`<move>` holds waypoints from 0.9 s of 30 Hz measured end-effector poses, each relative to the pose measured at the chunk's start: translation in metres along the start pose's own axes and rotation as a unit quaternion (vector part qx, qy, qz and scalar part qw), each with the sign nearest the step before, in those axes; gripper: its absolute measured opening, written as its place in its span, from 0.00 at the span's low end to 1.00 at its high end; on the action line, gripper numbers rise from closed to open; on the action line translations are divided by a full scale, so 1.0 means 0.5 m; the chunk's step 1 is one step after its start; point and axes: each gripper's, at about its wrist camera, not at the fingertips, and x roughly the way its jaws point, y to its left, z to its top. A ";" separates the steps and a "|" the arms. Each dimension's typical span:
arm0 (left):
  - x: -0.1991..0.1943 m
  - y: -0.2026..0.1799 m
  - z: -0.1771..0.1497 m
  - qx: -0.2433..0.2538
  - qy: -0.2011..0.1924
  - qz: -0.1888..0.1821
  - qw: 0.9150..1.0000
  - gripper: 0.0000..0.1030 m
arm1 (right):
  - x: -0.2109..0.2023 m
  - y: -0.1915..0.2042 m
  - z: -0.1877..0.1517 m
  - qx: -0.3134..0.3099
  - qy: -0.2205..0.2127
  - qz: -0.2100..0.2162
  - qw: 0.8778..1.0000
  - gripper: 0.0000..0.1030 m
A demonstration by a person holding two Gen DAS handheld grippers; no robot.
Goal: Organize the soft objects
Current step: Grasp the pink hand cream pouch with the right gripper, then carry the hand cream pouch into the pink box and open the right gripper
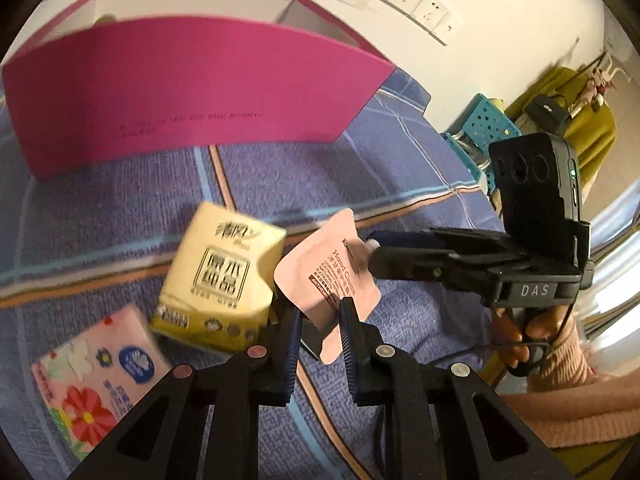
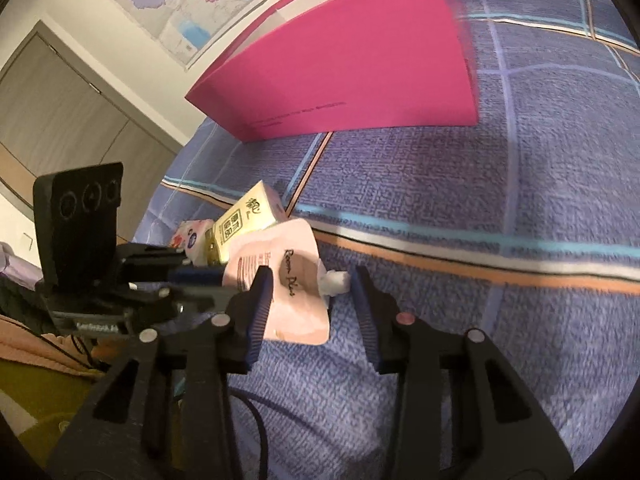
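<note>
A pink hand cream pouch (image 1: 326, 276) is held up above the blue bed cover. My left gripper (image 1: 320, 312) has its jaws closed on the pouch's lower edge. My right gripper (image 2: 312, 288) is open around the pouch's (image 2: 280, 280) white cap end (image 2: 336, 282); in the left wrist view its fingers (image 1: 400, 252) lie along the pouch's right side. A yellow tissue pack (image 1: 224, 276) and a floral tissue pack (image 1: 96, 376) lie on the bed to the left. A pink box (image 1: 192, 88) stands open behind.
The blue checked bed cover (image 2: 480, 208) spreads to the right. A blue perforated basket (image 1: 484, 128) and a wall with sockets (image 1: 416, 4) are at the back right. A wall map (image 2: 180, 0) and a wardrobe (image 2: 60, 112) are at the left.
</note>
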 end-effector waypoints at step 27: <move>-0.126 -0.028 0.245 0.057 -0.134 0.032 0.989 0.18 | -0.137 0.091 0.202 -0.069 -0.139 -0.067 0.986 0.36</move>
